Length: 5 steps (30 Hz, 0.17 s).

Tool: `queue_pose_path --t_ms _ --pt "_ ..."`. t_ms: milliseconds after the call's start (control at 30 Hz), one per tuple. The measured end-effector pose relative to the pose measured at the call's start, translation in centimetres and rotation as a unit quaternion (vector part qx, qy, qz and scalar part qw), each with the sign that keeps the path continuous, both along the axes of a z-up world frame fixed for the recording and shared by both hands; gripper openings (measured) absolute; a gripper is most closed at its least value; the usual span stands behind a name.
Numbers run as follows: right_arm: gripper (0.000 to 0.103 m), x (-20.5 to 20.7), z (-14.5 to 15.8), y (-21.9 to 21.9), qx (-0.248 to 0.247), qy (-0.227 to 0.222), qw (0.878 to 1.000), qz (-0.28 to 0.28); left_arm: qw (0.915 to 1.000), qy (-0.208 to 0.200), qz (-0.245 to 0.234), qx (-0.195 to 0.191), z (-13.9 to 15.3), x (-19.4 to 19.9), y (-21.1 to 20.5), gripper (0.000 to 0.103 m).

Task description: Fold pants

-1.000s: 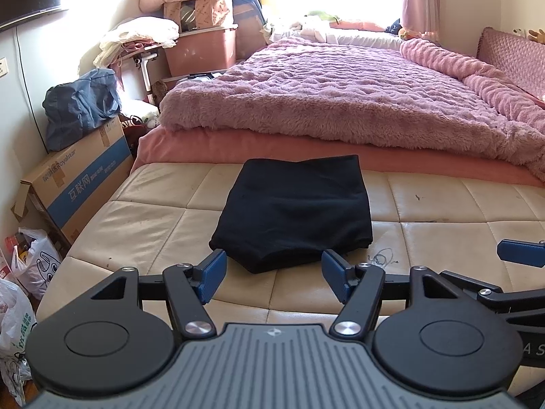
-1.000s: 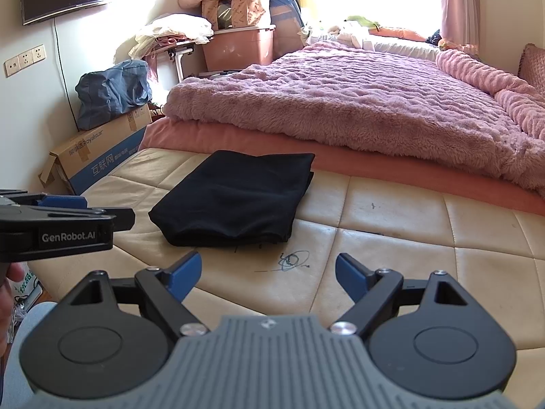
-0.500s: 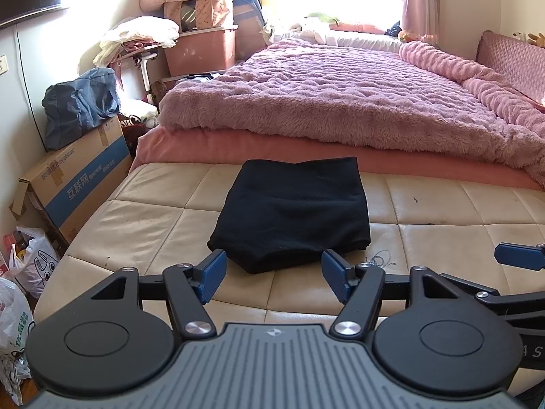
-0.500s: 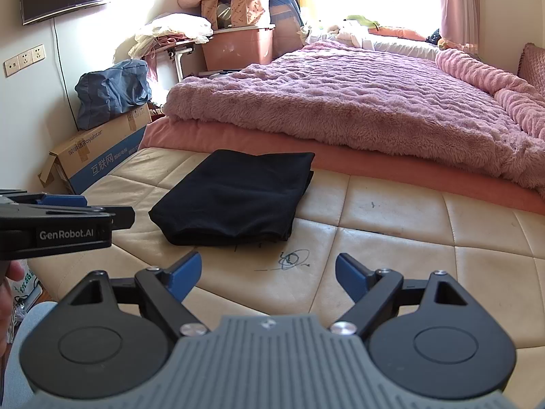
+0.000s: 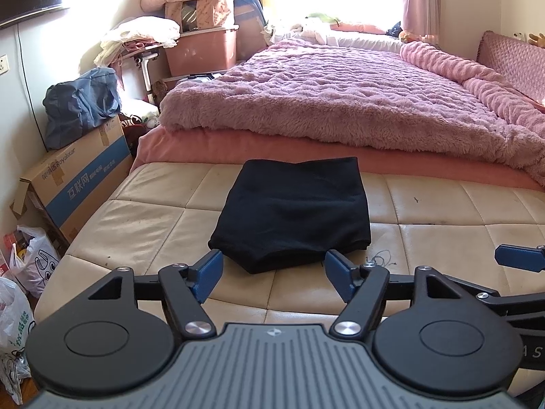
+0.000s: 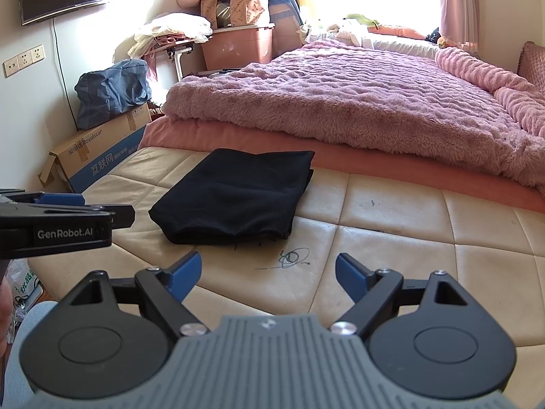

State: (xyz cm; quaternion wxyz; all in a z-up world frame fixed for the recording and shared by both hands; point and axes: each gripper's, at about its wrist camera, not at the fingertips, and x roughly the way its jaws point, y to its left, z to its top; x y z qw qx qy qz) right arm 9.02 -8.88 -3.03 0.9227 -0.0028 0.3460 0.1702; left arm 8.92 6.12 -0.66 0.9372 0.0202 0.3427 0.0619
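Lying folded into a compact dark rectangle, the pants point(image 5: 289, 218) are resting on the cream quilted mattress point(image 5: 143, 225), just short of the pink bed base; their layers are hard to make out in the black cloth. The left gripper point(image 5: 272, 274) is hovering near the closest edge, fingers point(image 5: 206, 272) spread apart and holding nothing. The right gripper point(image 6: 267, 274) is likewise hanging released, off to the pants' right over an ink scribble point(image 6: 289, 257). Only the right wrist view is showing the wall sockets point(image 6: 25, 59). A cardboard box point(image 5: 78, 184) is standing left.
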Motion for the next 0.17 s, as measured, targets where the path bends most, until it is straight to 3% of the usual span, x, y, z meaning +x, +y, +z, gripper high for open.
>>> queue_pose_path --t_ms 167 --pt "0.082 0.02 0.01 0.04 0.0 0.0 1.0 0.0 0.9999 -0.002 -0.001 -0.014 0.03 -0.06 0.68 0.081"
